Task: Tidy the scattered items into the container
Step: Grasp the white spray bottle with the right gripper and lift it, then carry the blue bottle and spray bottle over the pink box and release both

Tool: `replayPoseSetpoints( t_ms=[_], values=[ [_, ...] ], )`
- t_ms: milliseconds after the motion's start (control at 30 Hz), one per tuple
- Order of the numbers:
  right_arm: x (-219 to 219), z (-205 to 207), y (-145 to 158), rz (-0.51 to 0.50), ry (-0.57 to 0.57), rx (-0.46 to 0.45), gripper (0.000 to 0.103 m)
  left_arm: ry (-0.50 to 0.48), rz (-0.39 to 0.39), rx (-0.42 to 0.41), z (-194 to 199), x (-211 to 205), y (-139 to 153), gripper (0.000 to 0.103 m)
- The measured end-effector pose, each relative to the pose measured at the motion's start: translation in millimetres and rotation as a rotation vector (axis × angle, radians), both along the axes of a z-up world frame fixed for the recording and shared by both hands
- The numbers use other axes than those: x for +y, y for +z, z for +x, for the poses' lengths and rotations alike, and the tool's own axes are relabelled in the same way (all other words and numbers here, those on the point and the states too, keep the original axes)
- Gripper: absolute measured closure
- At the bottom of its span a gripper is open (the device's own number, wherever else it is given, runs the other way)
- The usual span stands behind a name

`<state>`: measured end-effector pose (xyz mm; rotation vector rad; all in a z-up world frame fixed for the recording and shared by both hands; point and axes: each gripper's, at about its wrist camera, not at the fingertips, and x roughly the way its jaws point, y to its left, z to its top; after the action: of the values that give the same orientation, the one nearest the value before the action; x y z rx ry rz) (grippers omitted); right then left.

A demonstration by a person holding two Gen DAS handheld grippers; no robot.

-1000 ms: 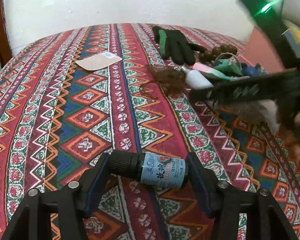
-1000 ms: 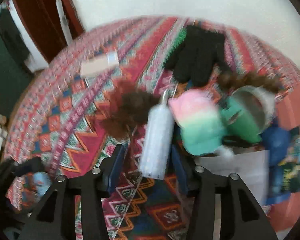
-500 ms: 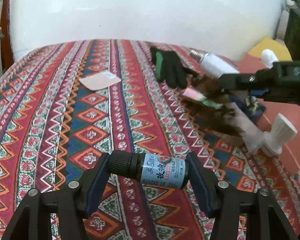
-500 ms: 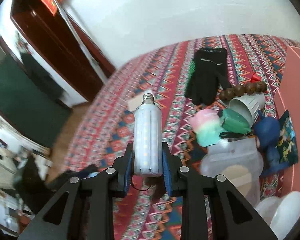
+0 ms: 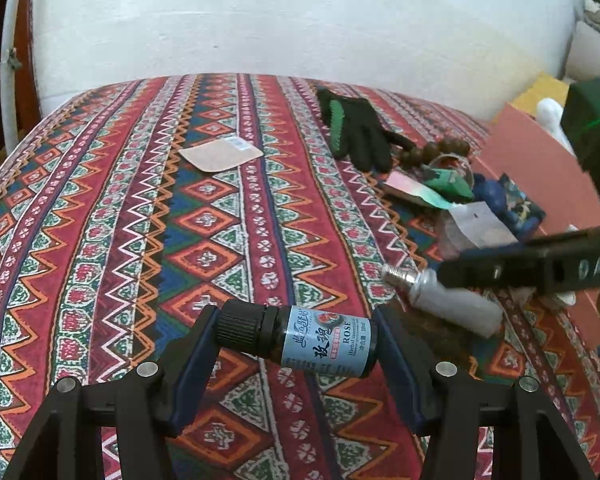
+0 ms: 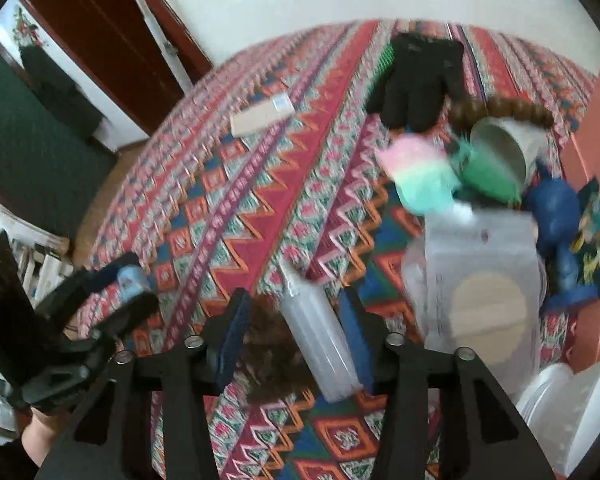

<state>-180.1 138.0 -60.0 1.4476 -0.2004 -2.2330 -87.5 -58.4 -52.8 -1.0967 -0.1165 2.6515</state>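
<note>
Right claw (image 6: 296,332): jaws spread. The LED corn bulb (image 6: 320,336) lies between them, leaning against the right pad only; a clear gap shows on the left side. Half a second ago I had this bulb pinched upright and raised above the tabletop (image 5: 228,240); now it is low over the cloth, screw base pointing away from me, above a tuft of brown hair (image 6: 272,356). The left wrist view agrees: bulb (image 5: 448,300) down by the cloth under my right claw's arm. Frame is motion-blurred, so I cannot tell if the bulb rests on the cloth or is mid-fall.

Judgement: the bulb has come loose outside the container. The salmon-pink box (image 6: 592,128) at the right edge looks like the container, and the bulb is not in it. Likely needs a re-grasp.

Left claw (image 5: 296,340): pinching the rose essential oil bottle (image 5: 300,336) crosswise, cap to the left, held above the cloth, unchanged over the last second. Not yet delivered.

Remaining clutter near the box: black glove (image 5: 356,136), wooden bead bracelet (image 6: 512,108), pink-green sponge (image 6: 420,172), clear packet (image 6: 480,276), blue figure (image 6: 556,212). Card (image 5: 220,154) lies well apart.
</note>
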Motion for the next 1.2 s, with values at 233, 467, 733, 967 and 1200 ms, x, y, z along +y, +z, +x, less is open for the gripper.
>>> replayPoseSetpoints(
  t_ms=[233,467,733,967,1200],
  values=[
    [-22,6,-27,0.237,0.084,-0.033,0.066,-0.003,-0.011,-0.016,-1,-3,-8,0.038],
    [-3,9,22,0.015,-0.004,0.089,0.073,-0.011,0.002,0.001,1,-1,-1,0.038],
    [17,33,93,-0.216,-0.059,0.243,0.073,-0.018,0.044,0.051,10,6,34,0.038],
    [59,72,162,-0.367,-0.179,0.44,0.073,-0.096,0.099,0.184,25,51,112,0.038],
    [141,133,219,-0.348,-0.357,0.633,0.073,-0.24,0.114,0.263,32,132,164,0.038]
  ],
)
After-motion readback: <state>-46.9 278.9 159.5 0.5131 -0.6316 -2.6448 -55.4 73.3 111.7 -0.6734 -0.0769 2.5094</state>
